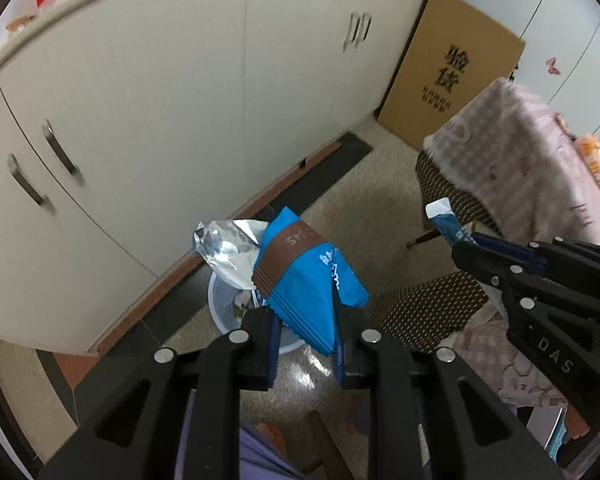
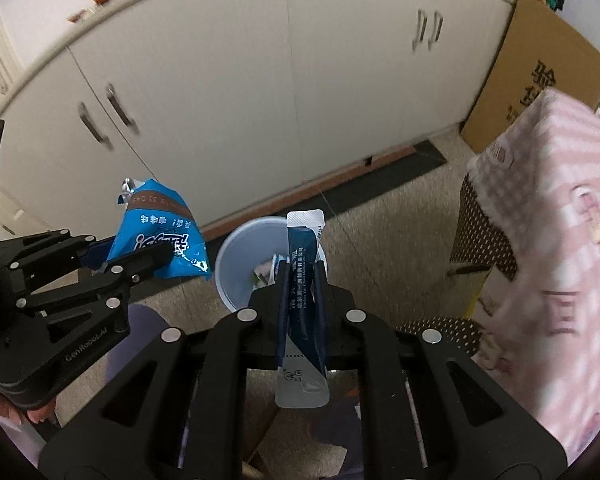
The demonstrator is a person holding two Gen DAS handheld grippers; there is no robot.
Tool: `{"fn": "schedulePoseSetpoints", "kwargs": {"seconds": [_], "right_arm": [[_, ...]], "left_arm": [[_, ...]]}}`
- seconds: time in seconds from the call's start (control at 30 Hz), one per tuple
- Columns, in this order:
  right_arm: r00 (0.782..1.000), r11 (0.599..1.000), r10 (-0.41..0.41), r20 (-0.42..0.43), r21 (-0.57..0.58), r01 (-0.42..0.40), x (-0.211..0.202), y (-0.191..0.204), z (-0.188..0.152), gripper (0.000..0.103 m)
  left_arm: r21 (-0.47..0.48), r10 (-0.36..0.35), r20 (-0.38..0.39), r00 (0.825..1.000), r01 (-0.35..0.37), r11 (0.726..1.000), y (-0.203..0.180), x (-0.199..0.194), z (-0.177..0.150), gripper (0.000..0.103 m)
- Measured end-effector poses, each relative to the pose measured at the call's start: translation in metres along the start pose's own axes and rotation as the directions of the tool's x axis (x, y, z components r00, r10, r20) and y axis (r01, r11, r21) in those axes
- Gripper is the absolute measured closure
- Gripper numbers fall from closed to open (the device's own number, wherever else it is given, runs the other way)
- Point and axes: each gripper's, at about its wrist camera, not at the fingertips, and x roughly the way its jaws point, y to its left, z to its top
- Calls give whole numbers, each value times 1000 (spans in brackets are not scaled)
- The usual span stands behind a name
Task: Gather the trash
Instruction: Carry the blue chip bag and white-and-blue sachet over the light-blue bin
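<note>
Trash in transit above a waste bin: the left tongs (image 1: 304, 320) pinched a blue snack wrapper (image 1: 304, 276) with a brown band and a torn, silver-lined mouth, and the right tongs (image 2: 302, 280) were pressed almost together on a slim dark-blue sachet (image 2: 302, 304) with white ends. Both pieces hung over the floor in front of white cabinet doors (image 1: 160, 100), and the pale round waste bin (image 2: 236, 264), already holding some scraps, stood on the floor below them; in the right wrist view the sachet lay across the bin's mouth, whereas the wrapper sat to the bin's left. Chief risk, as a judgement: a release from this height would probably let the light, broad wrapper drift or catch the rim and land on the floor, since it appeared off-centre from the opening. The sachet was gripped along its length and might cling between the pads rather than drop cleanly. The two tongs worked close together and could knock each other over the small opening. A pink checked cloth (image 2: 548, 240) draped nearby might snag the right tongs.
</note>
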Motion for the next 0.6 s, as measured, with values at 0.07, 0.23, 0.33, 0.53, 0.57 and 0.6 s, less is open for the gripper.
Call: {"fn": "schedulePoseSetpoints", "kwargs": {"seconds": [0.07, 0.23, 0.33, 0.53, 0.57, 0.6], "right_arm": [[1000, 1000, -9, -28, 11, 10, 15, -2, -2, 91], [997, 999, -16, -81, 40, 19, 41, -10, -6, 91], [994, 998, -23, -105, 49, 28, 54, -12, -9, 91], [989, 997, -28, -142, 72, 39, 66, -21, -13, 91], [989, 996, -30, -147, 74, 41, 67, -21, -14, 91], [987, 996, -31, -156, 76, 43, 70, -22, -16, 91]], "left_arm": [[-5, 4, -34, 999, -4, 1000, 2, 16, -1, 83], [-25, -2, -100, 995, 0, 1000, 7, 53, -2, 83], [-29, 6, -117, 993, -9, 1000, 8, 71, -2, 80], [-49, 44, -126, 991, -50, 998, 13, 89, 0, 45], [-59, 43, -132, 990, -51, 997, 16, 90, -1, 45], [-64, 49, -134, 990, -58, 996, 18, 89, -2, 45]]}}
